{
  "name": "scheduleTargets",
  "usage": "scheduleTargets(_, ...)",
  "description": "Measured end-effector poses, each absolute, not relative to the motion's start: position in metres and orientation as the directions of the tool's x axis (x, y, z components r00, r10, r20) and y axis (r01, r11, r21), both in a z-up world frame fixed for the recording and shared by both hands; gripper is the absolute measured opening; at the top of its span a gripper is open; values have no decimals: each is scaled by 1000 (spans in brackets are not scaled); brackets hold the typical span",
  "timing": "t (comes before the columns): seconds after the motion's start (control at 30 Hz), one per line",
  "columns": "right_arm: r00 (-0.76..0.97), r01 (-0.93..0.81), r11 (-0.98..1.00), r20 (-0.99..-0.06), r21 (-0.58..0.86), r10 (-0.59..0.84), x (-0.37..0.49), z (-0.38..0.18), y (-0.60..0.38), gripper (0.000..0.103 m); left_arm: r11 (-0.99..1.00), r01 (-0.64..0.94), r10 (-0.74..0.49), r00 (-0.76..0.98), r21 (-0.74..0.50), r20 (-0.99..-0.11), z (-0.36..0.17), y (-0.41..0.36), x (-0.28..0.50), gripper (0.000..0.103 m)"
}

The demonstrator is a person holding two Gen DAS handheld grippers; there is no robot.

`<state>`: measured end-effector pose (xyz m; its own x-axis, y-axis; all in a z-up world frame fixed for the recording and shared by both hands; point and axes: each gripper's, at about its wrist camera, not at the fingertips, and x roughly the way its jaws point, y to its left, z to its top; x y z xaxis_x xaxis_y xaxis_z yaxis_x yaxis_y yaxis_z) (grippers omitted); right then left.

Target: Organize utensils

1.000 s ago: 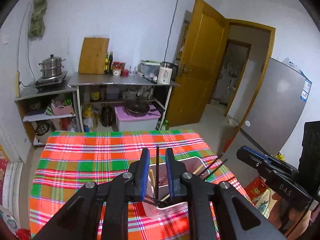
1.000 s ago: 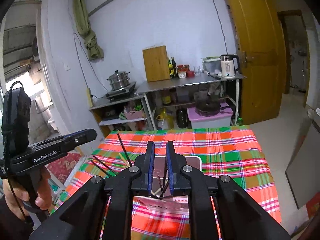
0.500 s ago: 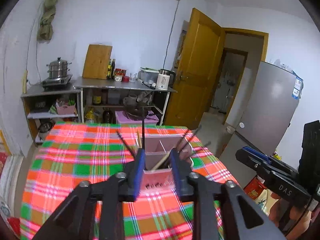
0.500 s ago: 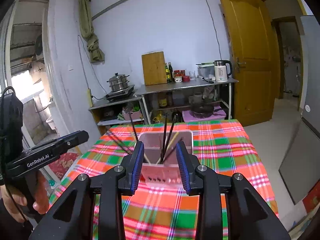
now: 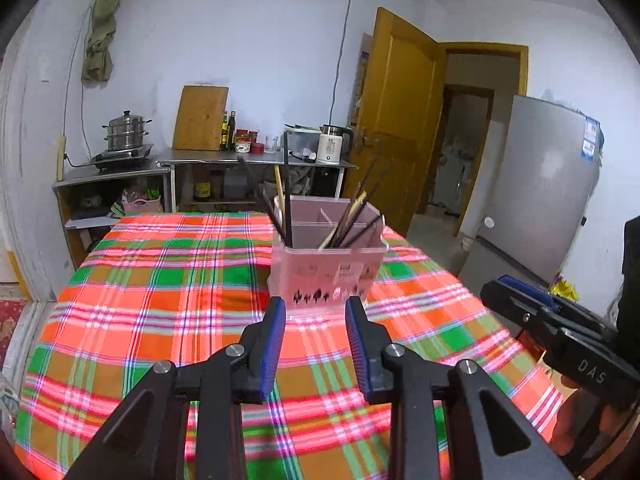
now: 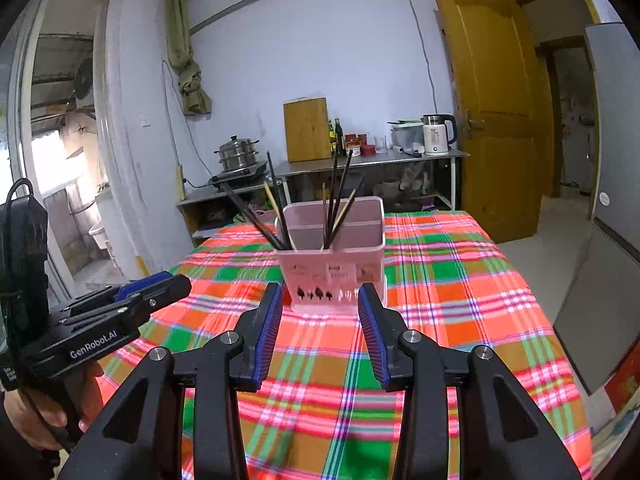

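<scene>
A pink plastic utensil holder (image 5: 326,270) stands upright on the plaid tablecloth (image 5: 160,304); it also shows in the right wrist view (image 6: 332,264). Several dark and pale chopsticks (image 5: 286,196) stand in its compartments, also seen in the right wrist view (image 6: 338,200). My left gripper (image 5: 316,308) is open and empty, just short of the holder's near side. My right gripper (image 6: 320,294) is open and empty, with its fingertips close to the holder's base. Each gripper shows from the side in the other's view: the right one (image 5: 560,332), the left one (image 6: 120,312).
The table's right edge drops off beside a grey fridge (image 5: 536,184). Behind the table stands a metal counter (image 5: 256,160) with a kettle, bottles, a cutting board and a steamer pot (image 5: 124,130). A yellow door (image 6: 492,116) stands open at the right.
Both grippers have opened and drawn back from the holder towards the table's near edge. A second ago they were shut low over it among the chopsticks. The chopsticks now stand free in the holder.
</scene>
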<state>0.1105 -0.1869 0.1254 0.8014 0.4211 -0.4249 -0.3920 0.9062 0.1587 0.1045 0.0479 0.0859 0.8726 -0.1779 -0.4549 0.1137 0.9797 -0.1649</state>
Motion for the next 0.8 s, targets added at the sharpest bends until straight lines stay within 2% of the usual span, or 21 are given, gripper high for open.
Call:
scheduleTargets(0.17,811,-385,914,-425,129,402,95,101,-183,40,987,106,-152,876,-124,-457,60,42,88,31)
scheduleTargets(0.37,825,-375,919,-410,118,389,77,86,-185,40,986,96,-147,875,-133,-461,39,41,74,31)
scheduleTargets(0.8,820,-364,924,-430,118,377,68,72,-188,41,990,90,-130,885,-111,-447,33,41,68,31)
